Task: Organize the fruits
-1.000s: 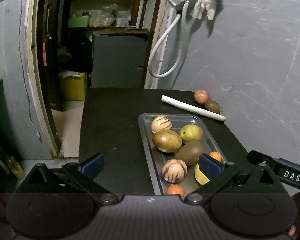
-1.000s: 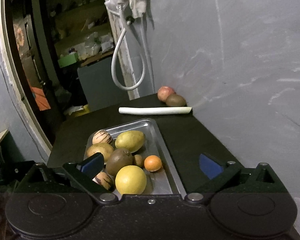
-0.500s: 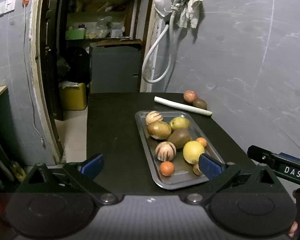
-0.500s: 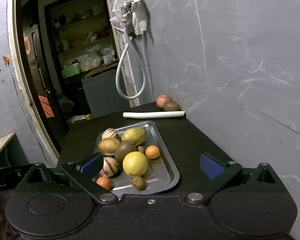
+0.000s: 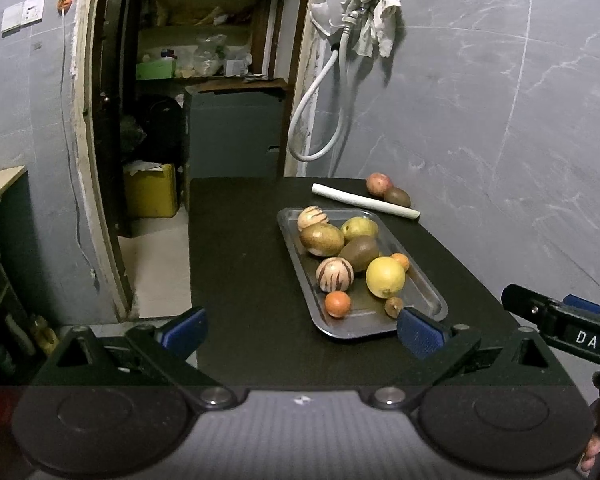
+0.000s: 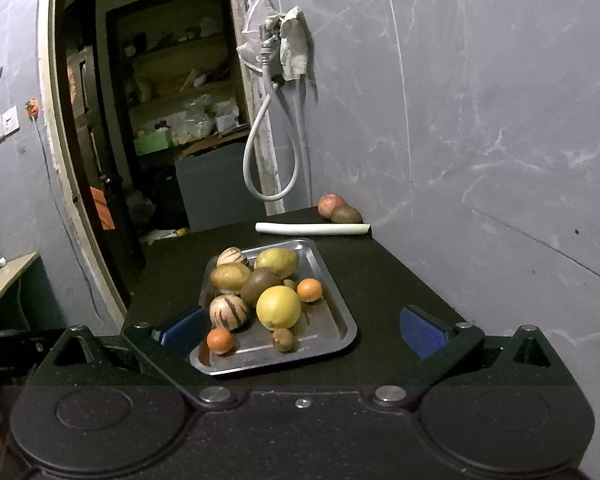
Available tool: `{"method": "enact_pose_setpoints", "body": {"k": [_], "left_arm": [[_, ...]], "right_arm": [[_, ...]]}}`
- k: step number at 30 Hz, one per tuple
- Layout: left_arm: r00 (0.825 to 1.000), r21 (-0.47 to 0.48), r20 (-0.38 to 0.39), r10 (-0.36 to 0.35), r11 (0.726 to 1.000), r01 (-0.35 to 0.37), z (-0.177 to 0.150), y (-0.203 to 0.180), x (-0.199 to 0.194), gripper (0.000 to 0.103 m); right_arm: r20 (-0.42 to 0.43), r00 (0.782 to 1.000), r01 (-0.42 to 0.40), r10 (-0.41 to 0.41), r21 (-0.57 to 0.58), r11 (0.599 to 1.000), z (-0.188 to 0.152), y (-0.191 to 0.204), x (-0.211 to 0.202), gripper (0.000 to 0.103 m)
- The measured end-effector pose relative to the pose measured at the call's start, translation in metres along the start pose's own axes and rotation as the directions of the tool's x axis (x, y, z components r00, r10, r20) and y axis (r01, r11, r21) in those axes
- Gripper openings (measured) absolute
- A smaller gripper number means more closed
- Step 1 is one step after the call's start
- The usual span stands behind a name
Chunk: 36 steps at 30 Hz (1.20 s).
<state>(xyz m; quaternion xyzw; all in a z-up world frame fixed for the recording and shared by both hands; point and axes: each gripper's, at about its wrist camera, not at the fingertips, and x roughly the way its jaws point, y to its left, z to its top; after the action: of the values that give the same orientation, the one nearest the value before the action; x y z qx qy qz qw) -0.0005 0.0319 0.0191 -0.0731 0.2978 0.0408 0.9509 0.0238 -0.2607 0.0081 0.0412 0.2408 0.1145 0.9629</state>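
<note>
On the right claw (image 5: 562, 330), "DAS" is read; both it and the left claw (image 5: 300, 328) are held spread, empty, near the fruit tray (image 5: 432, 300).

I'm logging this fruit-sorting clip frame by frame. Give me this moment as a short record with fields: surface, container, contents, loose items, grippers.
surface: black table
container: metal tray, flat on the table
contents: large yellow citrus, two striped fruits, two small oranges, other yellow and brown fruits
loose items: red apple and brown fruit by the wall, behind a white stick
left hand-held gripper: open, empty
right hand-held gripper: open, empty
</note>
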Motion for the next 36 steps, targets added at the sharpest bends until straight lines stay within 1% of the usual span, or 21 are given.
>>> {"method": "enact_pose_setpoints", "body": {"k": [10,13,20,22,26,30,36], "left_arm": [[1.0,-0.016,-0.002,-0.016,1.0,0.016,-0.016,0.006,-0.009,0.102],[1.0,-0.019,0.002,0.002,1.0,-0.002,-0.025,0.007,-0.01,0.102],[1.0,-0.022,-0.016,-0.021,1.0,0.021,-0.039,0.015,-0.005,0.102],[1.0,-0.024,-0.016,-0.015,1.0,0.014,-0.042,0.017,-0.005,0.102],[0.999,-0.04,-0.046,-0.003,0.999,0.001,-0.05,0.021,-0.001,0.102],[0.997,-0.074,-0.081,0.001,0.997,-0.007,-0.058,0.025,0.003,0.102],[0.994,-0.081,-0.108,0.006,0.997,-0.015,-0.064,0.027,0.004,0.102]], "right_arm": [[-0.002,1.0,0.017,-0.017,-0.025,1.0,-0.014,0.003,-0.019,0.102],[-0.002,1.0,0.019,-0.019,-0.031,0.999,-0.021,0.003,-0.023,0.102],[-0.004,1.0,0.004,-0.005,-0.07,0.998,-0.038,0.005,-0.025,0.102],[-0.006,1.0,-0.003,0.002,-0.085,0.996,-0.041,0.005,-0.026,0.102],[-0.033,0.999,-0.01,0.007,-0.109,0.994,-0.047,0.007,-0.022,0.102],[-0.068,0.998,-0.013,0.006,-0.11,0.994,-0.052,0.007,-0.017,0.102],[-0.103,0.995,-0.024,0.012,-0.117,0.993,-0.059,0.009,-0.014,0.102]]}}
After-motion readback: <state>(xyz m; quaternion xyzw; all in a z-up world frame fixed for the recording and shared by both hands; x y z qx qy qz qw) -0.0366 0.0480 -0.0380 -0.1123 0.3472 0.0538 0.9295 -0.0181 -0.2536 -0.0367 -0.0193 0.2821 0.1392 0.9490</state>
